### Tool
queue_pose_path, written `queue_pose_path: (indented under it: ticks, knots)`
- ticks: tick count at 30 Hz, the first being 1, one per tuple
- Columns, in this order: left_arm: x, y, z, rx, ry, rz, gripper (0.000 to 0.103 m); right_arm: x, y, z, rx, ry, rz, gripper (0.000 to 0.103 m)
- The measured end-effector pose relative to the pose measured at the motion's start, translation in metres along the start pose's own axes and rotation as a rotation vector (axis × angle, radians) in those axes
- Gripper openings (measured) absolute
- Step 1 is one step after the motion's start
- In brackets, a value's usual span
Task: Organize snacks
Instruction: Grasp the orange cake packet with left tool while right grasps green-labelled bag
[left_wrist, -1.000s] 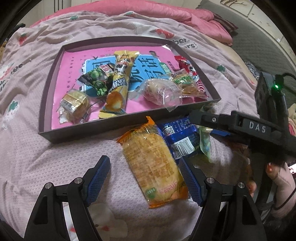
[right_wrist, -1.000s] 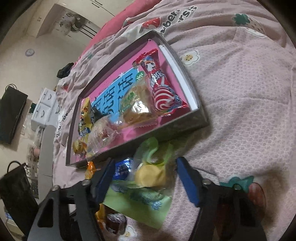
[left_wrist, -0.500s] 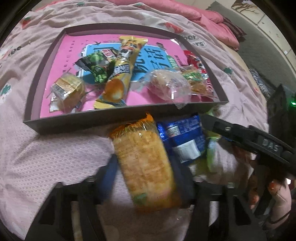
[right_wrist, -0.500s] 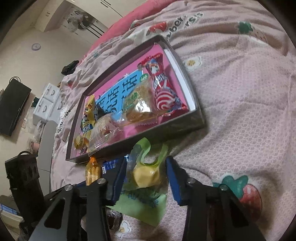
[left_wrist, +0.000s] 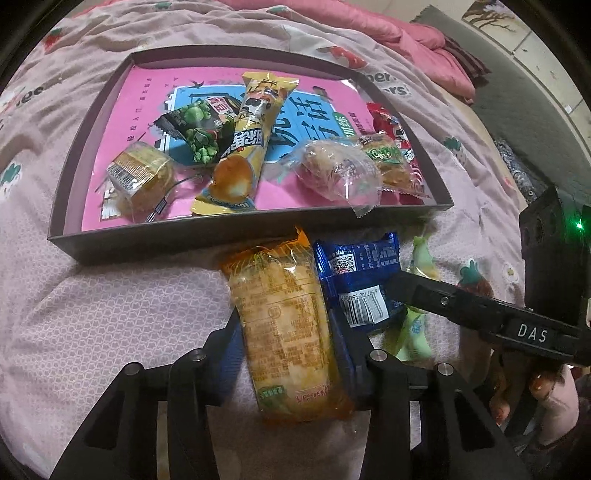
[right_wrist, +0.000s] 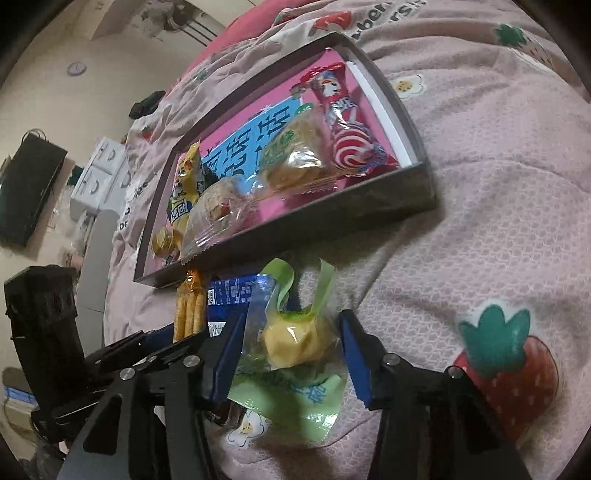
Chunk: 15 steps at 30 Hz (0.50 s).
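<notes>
Gripping the orange packet (left_wrist: 288, 332), left gripper (left_wrist: 286, 343) has just closed; its long axis points toward the tray (left_wrist: 147, 242), just beyond. Right gripper (right_wrist: 291, 350), just reopening, straddles the green packet (right_wrist: 295, 339) loosely.

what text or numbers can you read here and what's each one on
"DAS": right gripper, on its finger bar.
"ber" over "rs": pink strawberry bedspread, cut off.
Barcode digits: blue snack packet, too blurred.
Large Chinese characters: pink tray liner, unreadable.
Orange cake packet print: too small.
</notes>
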<state>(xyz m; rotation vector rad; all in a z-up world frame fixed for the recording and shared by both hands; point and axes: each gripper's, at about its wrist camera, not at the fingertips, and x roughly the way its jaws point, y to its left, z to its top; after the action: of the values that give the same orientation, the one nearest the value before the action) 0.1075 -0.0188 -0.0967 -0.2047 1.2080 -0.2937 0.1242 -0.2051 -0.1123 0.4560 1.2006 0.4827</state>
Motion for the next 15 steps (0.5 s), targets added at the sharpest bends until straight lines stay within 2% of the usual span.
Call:
queue_pose_path:
  ticks: [4,9,15]
  knots:
    - [-0.005,-0.001,-0.002,0.007,-0.011,-0.010,0.043,-0.009,0.014,-0.002,-0.093,-0.034,-0.046,0.043]
    - [-0.019,-0.004,-0.001,0.030,-0.049,-0.031,0.041,-0.023,0.035,-0.005,-0.224,-0.105,-0.119,0.043]
    - [-0.033,-0.002,-0.001,0.020,-0.078,-0.054,0.040,-0.041,0.044,-0.002,-0.259,-0.202,-0.124,0.043]
